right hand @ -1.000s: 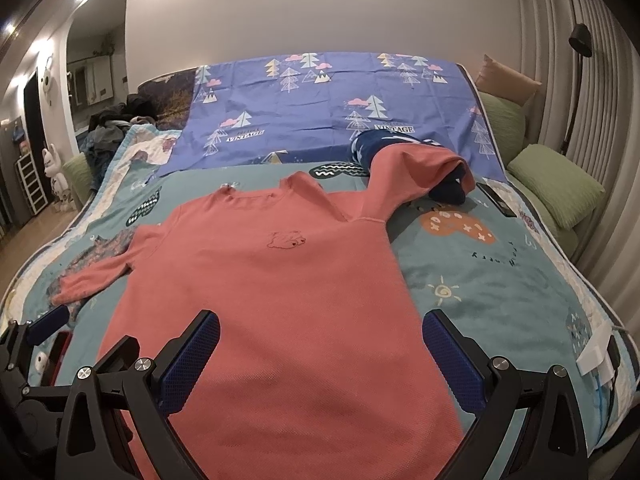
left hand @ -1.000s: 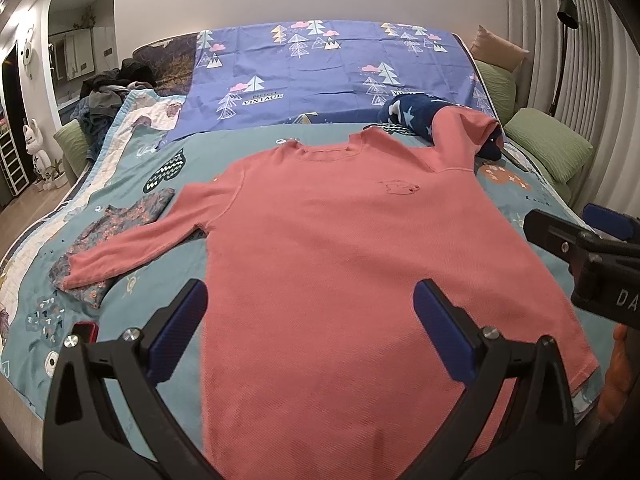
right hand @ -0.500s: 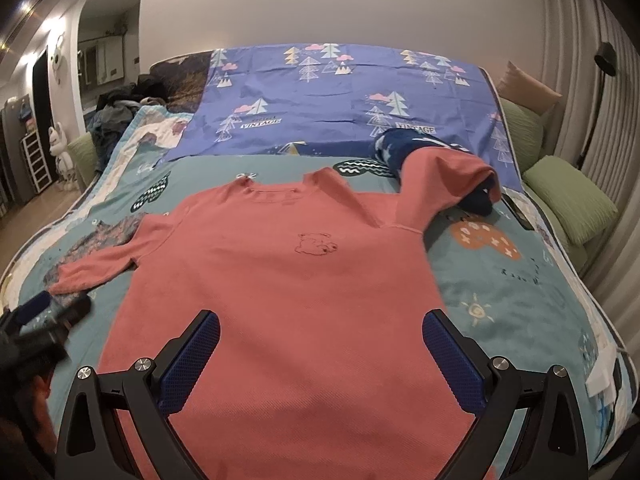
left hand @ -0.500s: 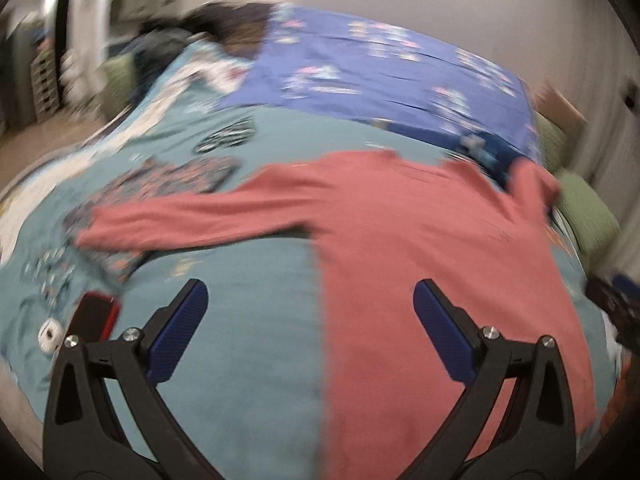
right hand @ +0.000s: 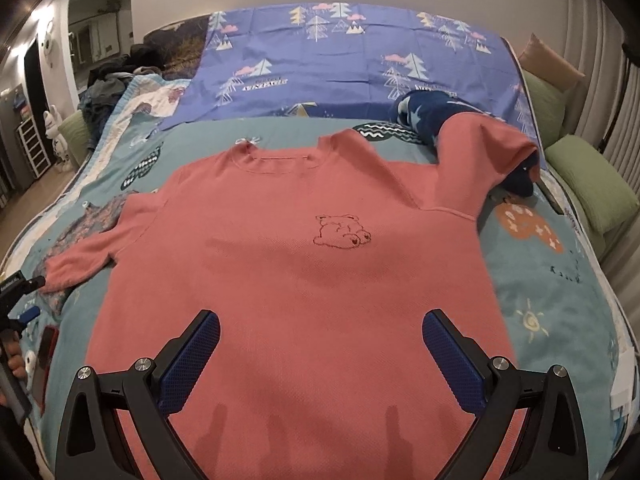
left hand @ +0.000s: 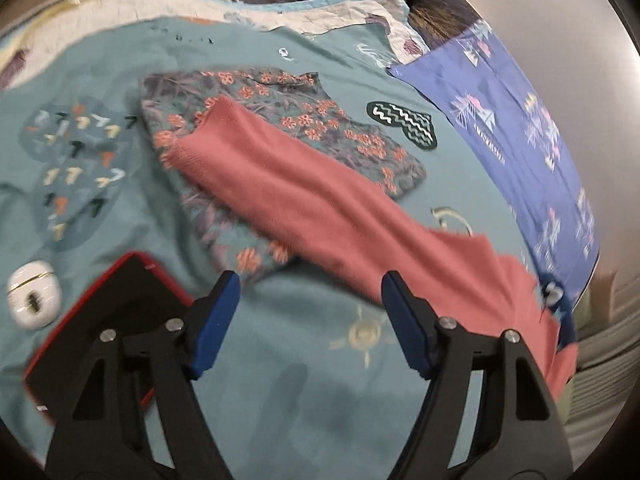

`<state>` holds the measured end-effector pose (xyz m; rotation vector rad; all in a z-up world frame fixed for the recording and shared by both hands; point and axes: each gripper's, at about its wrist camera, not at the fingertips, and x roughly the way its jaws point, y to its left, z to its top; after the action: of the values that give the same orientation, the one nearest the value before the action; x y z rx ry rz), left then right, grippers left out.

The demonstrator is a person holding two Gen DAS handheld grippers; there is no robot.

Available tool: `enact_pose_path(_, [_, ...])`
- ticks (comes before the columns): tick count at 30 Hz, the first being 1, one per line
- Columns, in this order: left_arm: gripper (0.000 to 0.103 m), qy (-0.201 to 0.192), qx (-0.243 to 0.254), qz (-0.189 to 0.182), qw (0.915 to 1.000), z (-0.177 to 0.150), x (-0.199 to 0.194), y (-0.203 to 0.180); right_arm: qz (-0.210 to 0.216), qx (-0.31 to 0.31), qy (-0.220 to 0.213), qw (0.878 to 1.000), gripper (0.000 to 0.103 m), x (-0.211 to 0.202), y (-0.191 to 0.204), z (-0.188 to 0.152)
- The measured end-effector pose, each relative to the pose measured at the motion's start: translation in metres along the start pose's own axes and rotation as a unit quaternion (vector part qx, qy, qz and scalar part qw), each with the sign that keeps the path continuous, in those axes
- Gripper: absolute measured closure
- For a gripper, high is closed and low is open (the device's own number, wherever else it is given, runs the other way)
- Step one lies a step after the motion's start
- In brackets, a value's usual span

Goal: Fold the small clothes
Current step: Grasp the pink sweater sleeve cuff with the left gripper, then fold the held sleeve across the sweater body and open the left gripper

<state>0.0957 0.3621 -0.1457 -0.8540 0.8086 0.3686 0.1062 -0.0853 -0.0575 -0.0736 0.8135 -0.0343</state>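
Pink sweater [right hand: 304, 264] lies flat, front up, on the bed [right hand: 560, 304]; one sleeve [left hand: 280, 188] rests across a floral garment [left hand: 280, 116], the other drapes over a navy star-print bundle [right hand: 428, 116]. Your left gripper [left hand: 310, 316] hovers short of that sleeve, jaws closing on nothing. Your right gripper [right hand: 320, 354] hangs over the hem, jaws spread, empty.

The left gripper [left hand: 310, 322] is pointing downward, its jaws closing with nothing between the blue pads [left hand: 216, 320]. The right gripper [right hand: 320, 360] is angling downward with jaws standing wide apart, gripping nothing. A hand [right hand: 14, 364] is showing at the right-wrist view's left edge.
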Motion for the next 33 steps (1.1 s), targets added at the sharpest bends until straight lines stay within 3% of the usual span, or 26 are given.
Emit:
enact_pose_path(4, [0.030, 0.023, -0.050, -0.003, 0.9985, 0.018, 0.033, 0.004, 0.003, -0.005, 0.006, 1.000, 0.000, 0.013, 0.007, 0.010])
enact_pose_path(10, [0.031, 0.000, -0.120, 0.013, 0.9927, 0.045, 0.049, 0.026, 0.008, -0.021, 0.005, 1.000, 0.000, 0.023, 0.015, 0.016])
enact_pose_path(11, [0.040, 0.004, -0.125, 0.014, 0.9921, 0.047, 0.053, 0.029, 0.006, -0.022, 0.007, 1.000, 0.000, 0.025, 0.015, 0.016])
enact_pose_path(12, [0.062, 0.009, -0.126, 0.018, 0.9918, 0.048, 0.057, 0.031, 0.006, -0.021, 0.009, 1.000, 0.000, 0.028, 0.015, 0.017])
enact_pose_path(14, [0.092, 0.011, -0.121, 0.024, 0.9923, 0.050, 0.059, 0.034, 0.008, -0.013, 0.015, 1.000, 0.000, 0.031, 0.013, 0.017])
enact_pose_path(17, [0.097, -0.020, -0.116, 0.017, 0.9929, 0.051, 0.042, 0.029, 0.011, -0.008, 0.016, 1.000, 0.000, 0.031, 0.010, 0.017])
enact_pose_path(21, [0.097, -0.085, -0.048, 0.009, 0.9952, 0.057, 0.003, -0.019, 0.006, -0.010, 0.004, 1.000, 0.000, 0.026, 0.008, 0.017])
enact_pose_path(25, [0.097, -0.129, 0.065, -0.051, 0.9882, 0.047, -0.038, -0.110, 0.010, 0.007, -0.005, 1.000, 0.000, 0.021, -0.001, 0.019])
enact_pose_path(29, [0.097, -0.126, 0.194, -0.139, 0.9630, 0.006, -0.065, -0.216, 0.004, 0.029, -0.019, 0.999, 0.000, 0.012, -0.020, 0.022])
enact_pose_path(30, [0.097, -0.115, 0.239, -0.161, 0.9508, -0.015, -0.068, -0.250, 0.000, 0.038, -0.020, 0.999, 0.000, 0.009, -0.027, 0.022])
enact_pose_path(33, [0.097, -0.087, 0.317, -0.191, 0.9250, -0.064, -0.065, -0.308, -0.015, 0.067, -0.023, 0.997, 0.000, 0.001, -0.051, 0.022])
